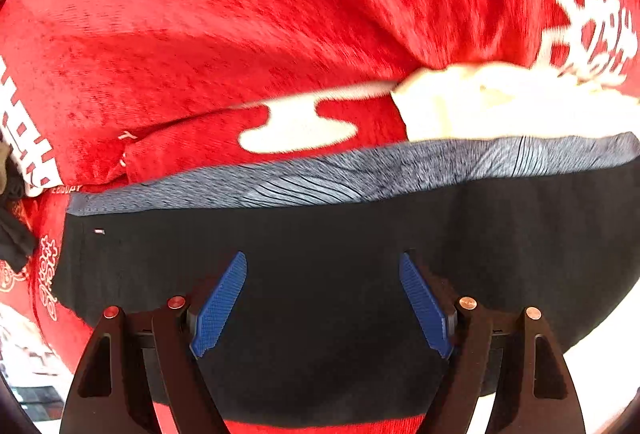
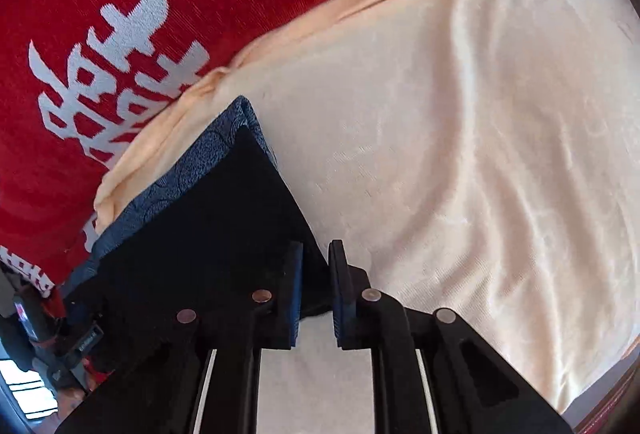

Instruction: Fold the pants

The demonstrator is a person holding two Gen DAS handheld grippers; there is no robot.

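The pants lie as a dark folded slab on a red spread with white characters, one end over a cream cloth. Their long axis runs nine to three across the left wrist view, with a grey-blue patterned band along the twelve o'clock edge. The left claw hangs straight over the middle of that slab, fingers spread wide with nothing between them, dark cloth showing in the gap. The right claw sits at the slab's other end, where the corner points to about eleven o'clock from it; its fingers are nearly together and the slab's side edge runs down into the narrow gap, so it looks pinched on the pants, though I can't see the pads actually pressing. What matters for the next fold, I'd judge, is that the right claw is at an end and the left one mid-length: the right is better placed to carry its end along the long axis towards nine o'clock in the left view, while the left would first need to drop and pin or grip the cloth.
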